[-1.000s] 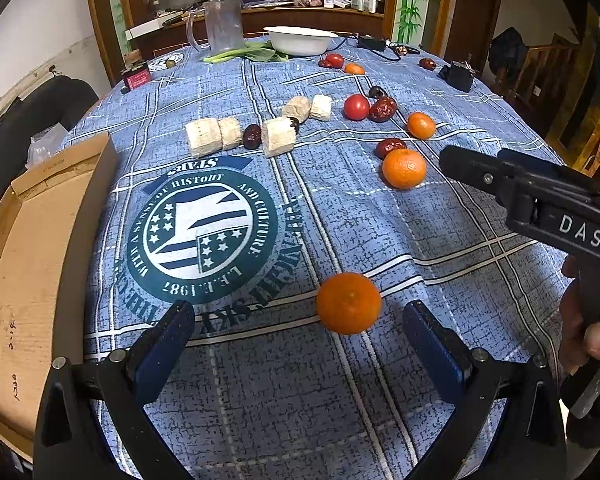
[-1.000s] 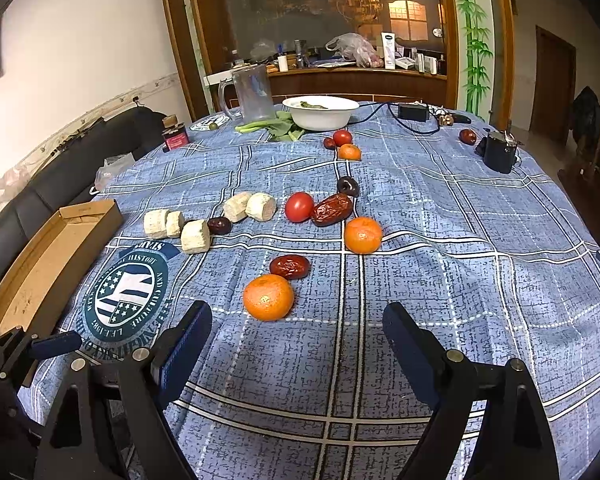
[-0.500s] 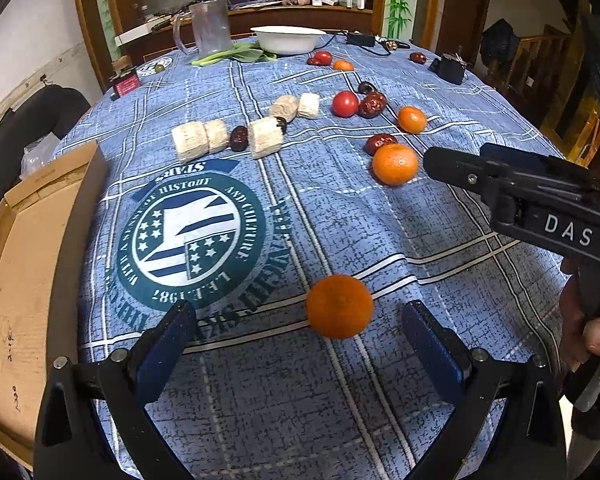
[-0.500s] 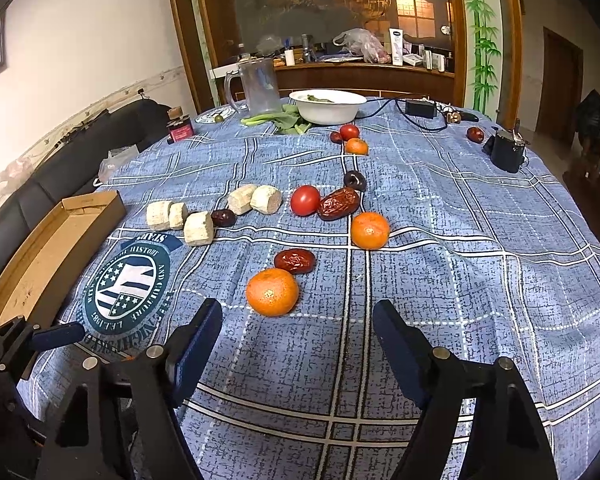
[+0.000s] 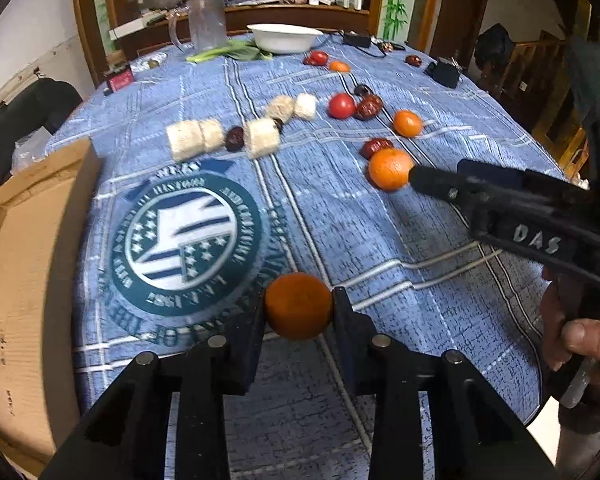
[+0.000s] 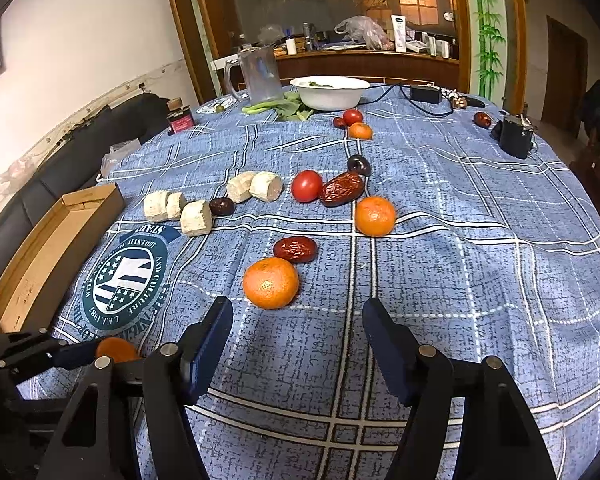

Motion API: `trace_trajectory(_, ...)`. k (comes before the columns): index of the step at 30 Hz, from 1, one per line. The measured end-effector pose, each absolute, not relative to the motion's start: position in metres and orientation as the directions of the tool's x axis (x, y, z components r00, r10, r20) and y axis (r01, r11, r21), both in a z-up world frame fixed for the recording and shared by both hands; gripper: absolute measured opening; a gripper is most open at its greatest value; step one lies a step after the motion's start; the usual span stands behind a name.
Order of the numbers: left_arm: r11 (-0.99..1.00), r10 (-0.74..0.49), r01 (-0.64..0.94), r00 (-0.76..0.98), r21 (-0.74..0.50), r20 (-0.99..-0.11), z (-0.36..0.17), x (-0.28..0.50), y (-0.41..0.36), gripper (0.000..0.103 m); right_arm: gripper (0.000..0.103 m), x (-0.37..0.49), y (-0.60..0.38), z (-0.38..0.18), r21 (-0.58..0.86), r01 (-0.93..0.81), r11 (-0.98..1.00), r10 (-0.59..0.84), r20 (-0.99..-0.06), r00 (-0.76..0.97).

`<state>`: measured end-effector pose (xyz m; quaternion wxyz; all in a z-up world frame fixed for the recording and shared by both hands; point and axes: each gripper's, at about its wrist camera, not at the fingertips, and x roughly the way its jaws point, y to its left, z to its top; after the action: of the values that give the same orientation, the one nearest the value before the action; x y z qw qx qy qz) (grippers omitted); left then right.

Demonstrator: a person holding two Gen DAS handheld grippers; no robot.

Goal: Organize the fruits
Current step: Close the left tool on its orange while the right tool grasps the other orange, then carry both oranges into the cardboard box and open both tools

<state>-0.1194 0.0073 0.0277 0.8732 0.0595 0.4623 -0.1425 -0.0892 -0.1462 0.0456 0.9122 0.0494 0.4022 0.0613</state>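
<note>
My left gripper (image 5: 298, 300) is closing, and its pads press both sides of a tangerine (image 5: 298, 312) at the near edge of the blue tablecloth (image 5: 380, 232). The same tangerine (image 6: 116, 350) shows low left in the right wrist view, inside the left gripper (image 6: 80, 354). My right gripper (image 6: 297, 320) is closing too, with only cloth between its fingers. A second tangerine (image 6: 271, 282) lies just beyond its fingertips, apart from them. A red date (image 6: 295, 249) sits behind that fruit, and a third tangerine (image 6: 375, 216) lies farther right.
An open cardboard box (image 6: 48, 248) sits at the table's left edge. White chunks (image 6: 196, 218), a tomato (image 6: 307, 186) and dates (image 6: 342, 194) lie across the middle. A white bowl (image 6: 330, 92), a pitcher (image 6: 260, 76) and a black device (image 6: 514, 136) stand at the back.
The left gripper's wide-open fingers have closed in onto the tangerine. The right gripper's fingers have narrowed somewhat, and it sits slightly nearer the second tangerine.
</note>
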Motion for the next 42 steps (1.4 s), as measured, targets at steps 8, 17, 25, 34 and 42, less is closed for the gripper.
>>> trace_trajectory(8, 0.966, -0.157, 0.258, 0.574, -0.005, -0.804, 0.047, -0.11, 0.019, 0.032, 0.055, -0.057, -0.135, 0.033, 0.181, -0.108, 0.977, 0.21, -0.776, 0.595)
trace_trajectory(17, 0.979, -0.122, 0.204, 0.598, 0.003, -0.792, 0.06, -0.102, 0.037, 0.031, 0.037, -0.06, -0.134, 0.033, 0.222, -0.107, 0.969, 0.243, -0.779, 0.579)
trace_trajectory(25, 0.992, -0.054, 0.124, 0.619, 0.029, -0.784, 0.076, -0.088, 0.076, 0.032, 0.037, -0.062, -0.096, 0.057, 0.248, -0.204, 0.947, 0.321, -0.738, 0.593)
trace_trajectory(34, 0.997, 0.041, 0.023, 0.631, 0.071, -0.774, 0.093, -0.072, 0.133, 0.032, 0.038, -0.046, -0.023, 0.07, 0.275, -0.346, 0.897, 0.431, -0.715, 0.55)
trace_trajectory(42, 0.991, 0.134, -0.073, 0.618, 0.113, -0.774, 0.095, -0.053, 0.188, 0.032, 0.038, -0.023, 0.043, 0.076, 0.29, -0.449, 0.845, 0.508, -0.697, 0.507)
